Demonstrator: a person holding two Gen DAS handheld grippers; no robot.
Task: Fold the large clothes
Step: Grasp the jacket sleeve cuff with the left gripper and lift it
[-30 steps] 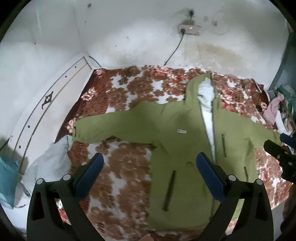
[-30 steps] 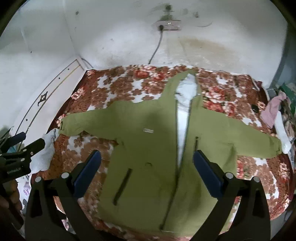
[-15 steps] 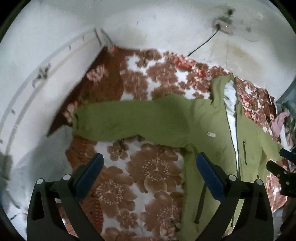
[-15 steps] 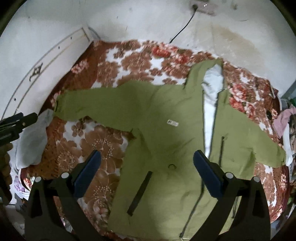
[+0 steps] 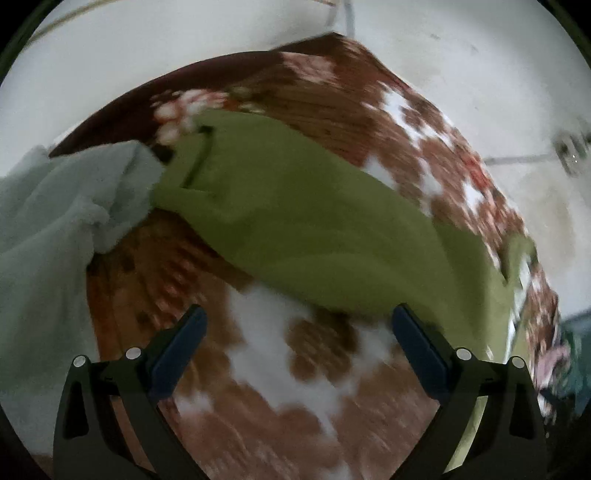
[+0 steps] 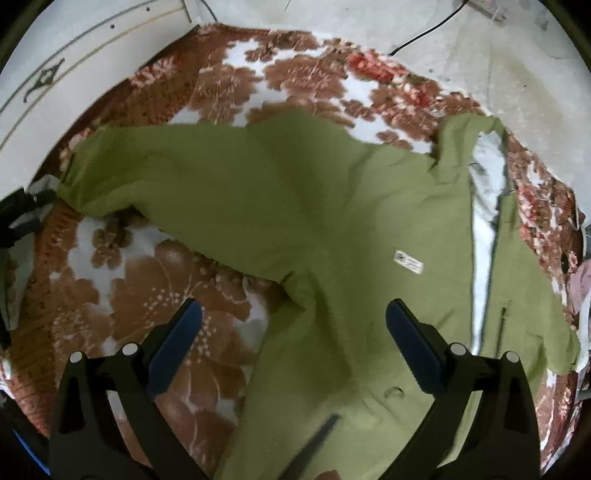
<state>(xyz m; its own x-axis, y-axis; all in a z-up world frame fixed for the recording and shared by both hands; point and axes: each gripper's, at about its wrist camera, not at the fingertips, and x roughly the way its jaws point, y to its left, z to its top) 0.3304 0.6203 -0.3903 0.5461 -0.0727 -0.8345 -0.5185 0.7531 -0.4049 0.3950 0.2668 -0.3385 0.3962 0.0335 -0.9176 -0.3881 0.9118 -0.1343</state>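
L gripper [image 5: 297,326] moved nearer jacket [image 6: 332,229] sleeve

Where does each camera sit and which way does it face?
Left wrist: on the left gripper, jaws open, low over the jacket sleeve and a grey cloth.
Right wrist: on the right gripper, jaws open, above the jacket; the left gripper shows at the left edge.
Shared: sleeve and floral blanket.

Home bedroom: bed under brown-and-white floral plush blanket [image 6: 155,295], white headboard with dark scroll ornament [image 6: 40,77], stained white plaster wall [image 6: 517,66] with socket and black cable [image 6: 424,33].
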